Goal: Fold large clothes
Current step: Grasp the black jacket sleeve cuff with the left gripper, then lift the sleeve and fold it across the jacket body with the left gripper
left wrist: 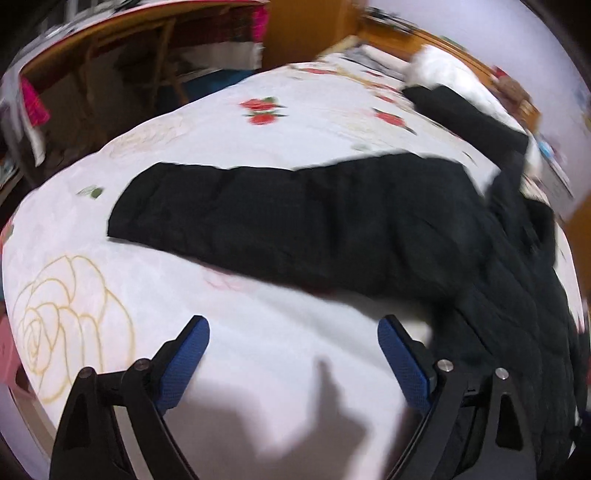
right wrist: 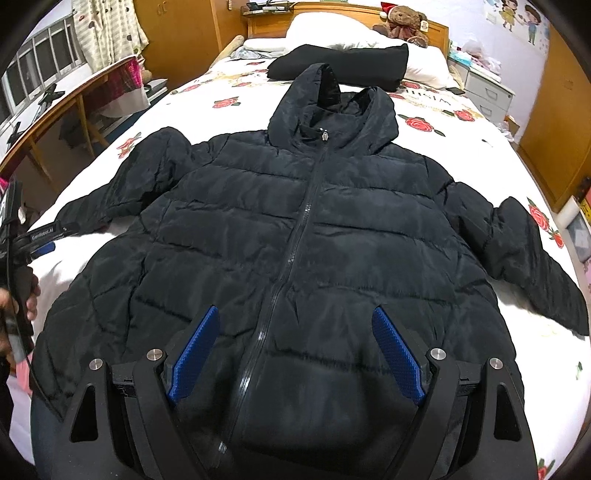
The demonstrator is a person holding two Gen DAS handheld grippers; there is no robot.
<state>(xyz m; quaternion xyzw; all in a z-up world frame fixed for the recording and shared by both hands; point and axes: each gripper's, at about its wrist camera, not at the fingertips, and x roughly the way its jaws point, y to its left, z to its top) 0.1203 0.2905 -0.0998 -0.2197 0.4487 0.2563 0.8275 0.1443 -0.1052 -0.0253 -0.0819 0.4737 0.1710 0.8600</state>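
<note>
A black hooded puffer jacket [right wrist: 314,229] lies front up and zipped on the bed, with its hood towards the headboard and both sleeves spread out. My right gripper [right wrist: 295,312] hangs open over the jacket's lower front, astride the zip, with nothing between its blue pads. My left gripper [left wrist: 293,325] is open above bare white sheet, just short of the jacket's left sleeve [left wrist: 258,221], which stretches across the blurred left wrist view. The jacket's body [left wrist: 517,314] lies to its right. In the right wrist view a hand [right wrist: 22,295] holds the left gripper at the far left edge.
The bed sheet [right wrist: 207,110] is white with red roses. A folded black garment [right wrist: 340,62] rests against a white pillow [right wrist: 424,59], and a teddy bear [right wrist: 404,22] sits at the headboard. A wooden desk [right wrist: 74,96] stands left of the bed, grey drawers [right wrist: 487,92] right.
</note>
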